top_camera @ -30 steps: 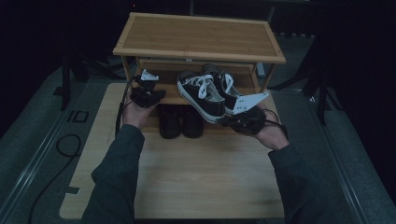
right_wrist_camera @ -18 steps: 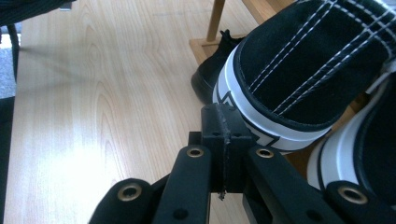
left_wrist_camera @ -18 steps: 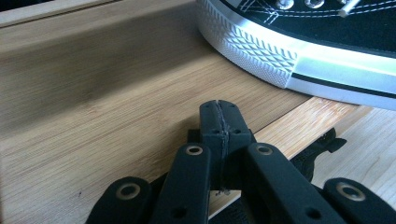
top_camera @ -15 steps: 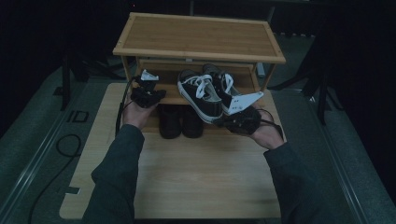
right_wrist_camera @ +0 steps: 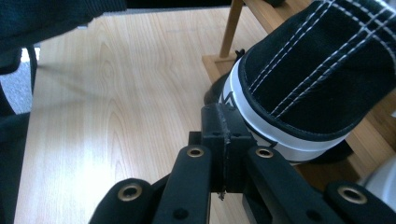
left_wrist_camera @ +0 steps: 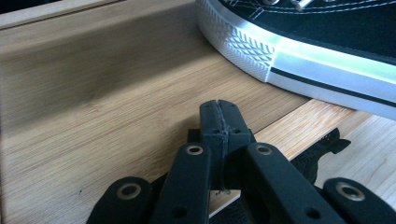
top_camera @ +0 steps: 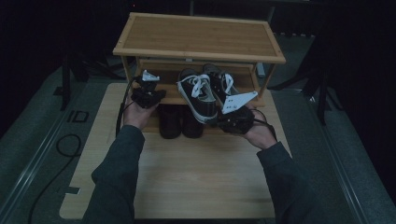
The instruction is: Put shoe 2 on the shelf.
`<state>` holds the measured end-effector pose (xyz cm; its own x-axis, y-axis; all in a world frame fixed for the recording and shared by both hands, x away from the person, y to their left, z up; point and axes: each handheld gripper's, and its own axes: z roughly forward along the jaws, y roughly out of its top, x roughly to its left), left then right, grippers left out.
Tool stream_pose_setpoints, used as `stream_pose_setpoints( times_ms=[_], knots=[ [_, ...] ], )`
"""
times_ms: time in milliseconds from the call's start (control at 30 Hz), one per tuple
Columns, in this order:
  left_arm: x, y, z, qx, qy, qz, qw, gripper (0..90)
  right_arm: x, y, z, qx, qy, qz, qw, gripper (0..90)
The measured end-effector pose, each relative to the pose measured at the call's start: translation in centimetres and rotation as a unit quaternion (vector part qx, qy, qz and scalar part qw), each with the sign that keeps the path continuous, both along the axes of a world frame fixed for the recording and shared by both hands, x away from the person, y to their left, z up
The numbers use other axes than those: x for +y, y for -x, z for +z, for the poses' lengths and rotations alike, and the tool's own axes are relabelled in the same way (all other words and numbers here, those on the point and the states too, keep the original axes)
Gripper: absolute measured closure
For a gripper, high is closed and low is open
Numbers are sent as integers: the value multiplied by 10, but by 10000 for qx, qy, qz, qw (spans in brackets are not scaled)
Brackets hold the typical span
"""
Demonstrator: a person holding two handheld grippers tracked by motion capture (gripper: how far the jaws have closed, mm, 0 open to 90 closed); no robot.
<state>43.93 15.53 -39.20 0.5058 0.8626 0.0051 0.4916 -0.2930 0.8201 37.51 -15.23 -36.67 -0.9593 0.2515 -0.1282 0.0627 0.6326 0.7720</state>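
A pair of black canvas sneakers with white laces and white soles stands on the middle shelf of a wooden shoe rack. The nearer sneaker has its heel hanging over the shelf's front edge, and the other sneaker stands beside it. My left gripper is shut and empty at the shelf's left end; its tips hover over the shelf board, short of a white sole. My right gripper is shut too; its tips are right beside the black heel, and contact is unclear.
A pair of dark shoes sits under the shelf on the light wooden board. The rack's upright stands close to the right gripper. A black cable loops on the grey floor at the left.
My right gripper has edged slightly left beside the near sneaker's heel. The left gripper has kept still, and both stay shut.
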Motion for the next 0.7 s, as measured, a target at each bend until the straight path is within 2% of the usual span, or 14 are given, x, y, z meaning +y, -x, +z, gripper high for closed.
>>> stream_pose_setpoints(
  times_ms=[233, 500, 700],
  knots=[
    [0, 0, 0, -13, -13, 7, 10000, 900, 11, -3, -2, 45, -95, 104, 9999, 900],
    [0, 0, 0, 19, 1, 6, 10000, 900, 18, -7, -5, 149, -239, 126, 9995, 900],
    [0, 0, 0, 12, 10, 7, 10000, 900, 25, -9, -6, 144, -278, 119, 9994, 900]
  ],
)
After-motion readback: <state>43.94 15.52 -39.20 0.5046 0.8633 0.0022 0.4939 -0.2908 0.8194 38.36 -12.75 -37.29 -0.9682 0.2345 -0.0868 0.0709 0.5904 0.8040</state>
